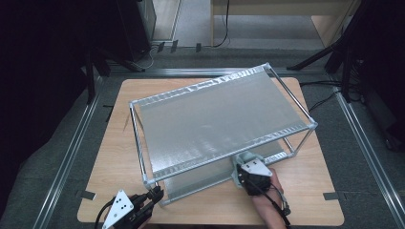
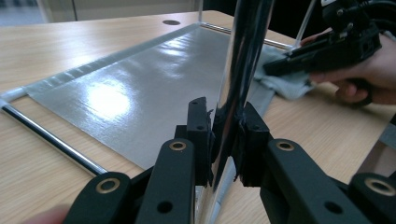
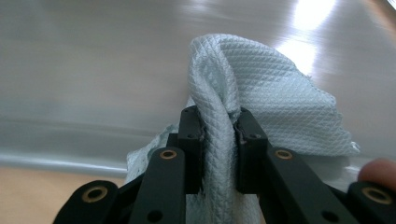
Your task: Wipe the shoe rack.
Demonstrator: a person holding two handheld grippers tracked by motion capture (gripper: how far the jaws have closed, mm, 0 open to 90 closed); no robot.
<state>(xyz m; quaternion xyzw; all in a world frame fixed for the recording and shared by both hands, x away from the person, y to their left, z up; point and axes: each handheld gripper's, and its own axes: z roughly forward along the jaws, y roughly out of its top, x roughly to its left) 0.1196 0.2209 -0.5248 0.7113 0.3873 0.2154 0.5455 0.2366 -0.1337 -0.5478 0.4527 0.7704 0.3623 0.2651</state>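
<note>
Light wooden table [image 1: 119,157] with rounded corners, standing on grey carpeted floor [image 1: 57,157]
Metal floor rails [image 1: 71,148] running along left, right and far sides of table
Far side: pale wooden furniture [image 1: 267,19], black cable [image 1: 224,28] hanging down in front
Far left: dark cabinet [image 1: 136,26]
Far right: black stand legs [image 1: 329,52]
Left and right margins of room in deep shadow
Overhead light, bright on table, dim beyond

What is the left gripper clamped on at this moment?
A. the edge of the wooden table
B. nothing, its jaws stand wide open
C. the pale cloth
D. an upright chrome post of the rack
D: in the left gripper view the left gripper has its jaws pressed on either side of the upright chrome post, while the cloth sits in the right gripper.
</note>
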